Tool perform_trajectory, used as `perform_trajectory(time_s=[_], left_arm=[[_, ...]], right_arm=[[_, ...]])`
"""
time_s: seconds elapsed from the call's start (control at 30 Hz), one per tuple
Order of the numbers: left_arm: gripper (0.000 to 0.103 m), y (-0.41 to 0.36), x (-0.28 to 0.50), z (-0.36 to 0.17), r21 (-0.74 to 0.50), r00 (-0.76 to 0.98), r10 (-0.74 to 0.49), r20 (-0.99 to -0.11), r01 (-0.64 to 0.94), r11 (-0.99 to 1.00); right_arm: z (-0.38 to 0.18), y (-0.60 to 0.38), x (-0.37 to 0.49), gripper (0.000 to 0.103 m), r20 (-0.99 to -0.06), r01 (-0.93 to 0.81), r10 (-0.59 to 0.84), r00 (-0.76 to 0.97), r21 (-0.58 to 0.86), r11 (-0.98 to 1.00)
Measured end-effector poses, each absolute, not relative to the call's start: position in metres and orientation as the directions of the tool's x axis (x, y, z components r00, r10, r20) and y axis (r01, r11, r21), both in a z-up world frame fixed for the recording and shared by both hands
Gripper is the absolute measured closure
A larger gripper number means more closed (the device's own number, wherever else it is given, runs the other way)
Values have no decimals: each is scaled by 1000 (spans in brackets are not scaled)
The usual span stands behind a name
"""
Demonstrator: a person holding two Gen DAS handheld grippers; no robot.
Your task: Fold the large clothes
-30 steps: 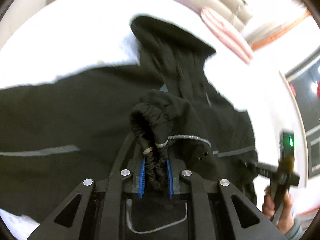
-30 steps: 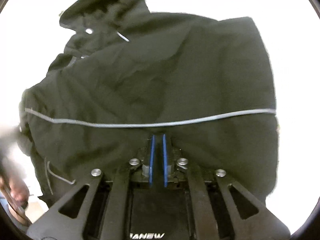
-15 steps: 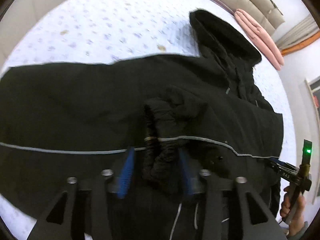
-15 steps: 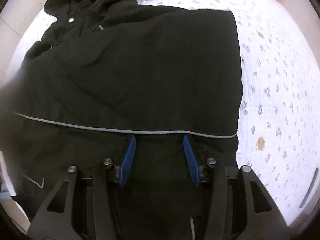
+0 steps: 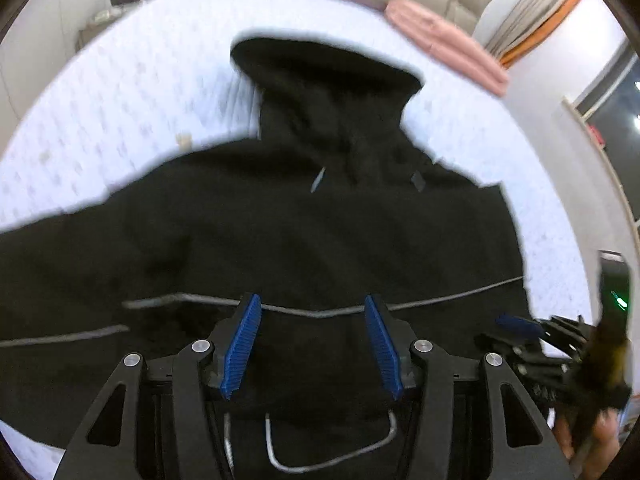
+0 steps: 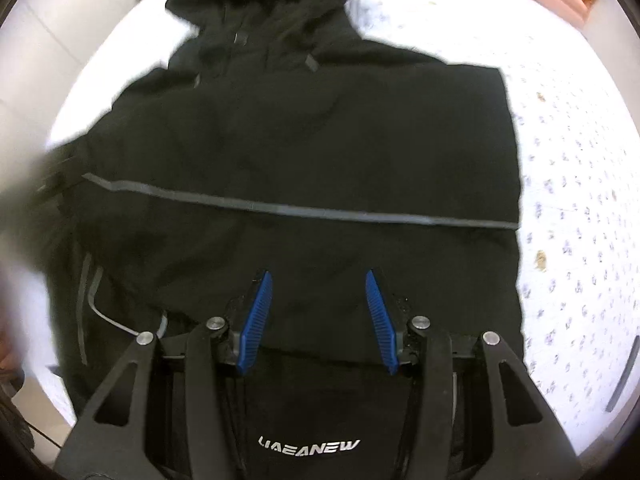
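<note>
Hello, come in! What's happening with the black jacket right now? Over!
Left hand-held gripper opening, empty. Right hand-held gripper open, empty. Black jacket flat on bed. Nothing blocking.

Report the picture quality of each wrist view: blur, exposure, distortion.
Left wrist view: motion blur smears the black jacket outline and the bedspread print; the left gripper, jaws opening, stays sharp. Right wrist view: crisper, bedspread print legible at right, a pale blurred smear at the left edge, the right gripper sharp. Both: strong fisheye curvature, dark corners, jacket folds lost in black.
</note>
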State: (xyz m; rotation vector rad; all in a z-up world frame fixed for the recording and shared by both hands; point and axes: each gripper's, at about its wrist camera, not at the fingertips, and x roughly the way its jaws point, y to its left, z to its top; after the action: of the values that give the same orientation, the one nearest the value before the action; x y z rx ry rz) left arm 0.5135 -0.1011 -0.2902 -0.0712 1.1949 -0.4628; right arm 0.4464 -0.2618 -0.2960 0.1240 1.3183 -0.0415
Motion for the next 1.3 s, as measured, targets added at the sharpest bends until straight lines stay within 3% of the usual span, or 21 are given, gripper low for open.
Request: perform_trajectory(time_s=[0.17,0.5,0.63,0.83,0.97,1.13,1.3], left_arm=[[48,-98,518,-338,-286,216,-340,-915,247,926],[47,-60,506,-302,-320,278,-360,-891,179,930],[47,2,494,-286,-299,326,-297,-897,47,953],[47,138,480,-286,-242,364,-123,-923,-302,922],[47,230,470,-291,-268,393,-54,-918,-514,815],[35,326,457,-310,-326,409,-16,-912,-704,631],[35,381,449,-349,-398,421,-65,-905,-783,478]], right_arm=[[-334,-254,455,58,-981,107,44,190,65,992],[-347,-257,482,57,-986,104,44,163,62,993],[-346,-248,474,56,-986,96,25,166,41,995],[-344,-236,455,56,-987,93,19,159,34,995],[-339,-237,451,55,-988,83,6,152,19,996],[-339,-232,452,55,-989,90,-4,146,9,996],[-340,-227,454,54,-990,97,-18,140,-4,995]])
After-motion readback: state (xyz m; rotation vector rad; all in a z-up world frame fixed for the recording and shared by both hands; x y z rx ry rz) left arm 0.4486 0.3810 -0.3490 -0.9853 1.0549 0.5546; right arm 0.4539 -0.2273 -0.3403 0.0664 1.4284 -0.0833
